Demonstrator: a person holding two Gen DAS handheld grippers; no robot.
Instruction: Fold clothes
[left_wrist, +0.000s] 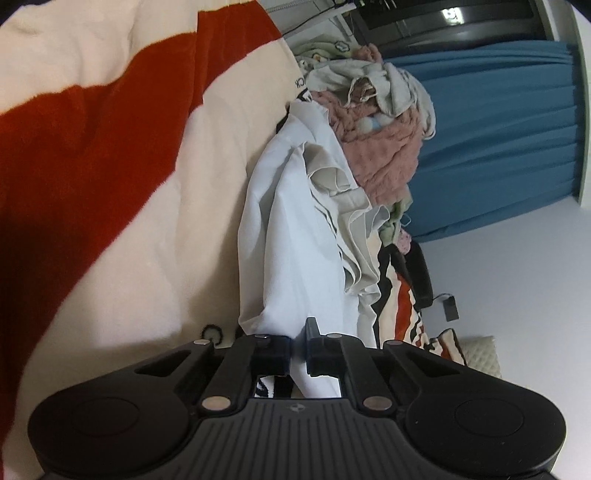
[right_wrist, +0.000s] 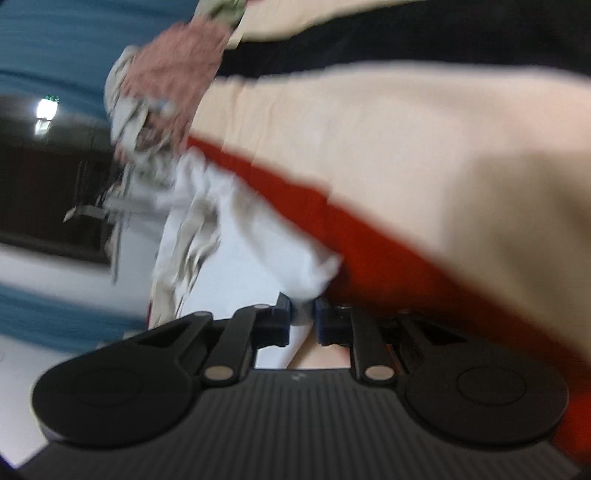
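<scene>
Pinching a fold of the white garment (left_wrist: 291, 236) between nearly closed fingers, the left claw (left_wrist: 298, 349) has the cloth running straight through its narrow gap and hanging away ahead of it. The right claw (right_wrist: 303, 319) looks much the same, narrowed onto a bunched corner of that white cloth (right_wrist: 295, 273), though its view is smeared by motion and the grip itself is hard to judge. To do this step well, I would keep both grips firm, draw the two held points apart until the edge between them is taut, and only then lay it down flat. Just beyond the left claw a beige piece (left_wrist: 343, 192) clings to the white one and could be dragged along; shaking it loose first seems wise. Further ahead sits a heap of other laundry, with a pink fluffy item (left_wrist: 384, 155) and pale rags on top. To the left claw's left spreads a cream blanket with a red stripe (left_wrist: 74, 147), apparently the surface for folding. A blue curtain (left_wrist: 498, 147) hangs behind the heap, well apart from both claws.
</scene>
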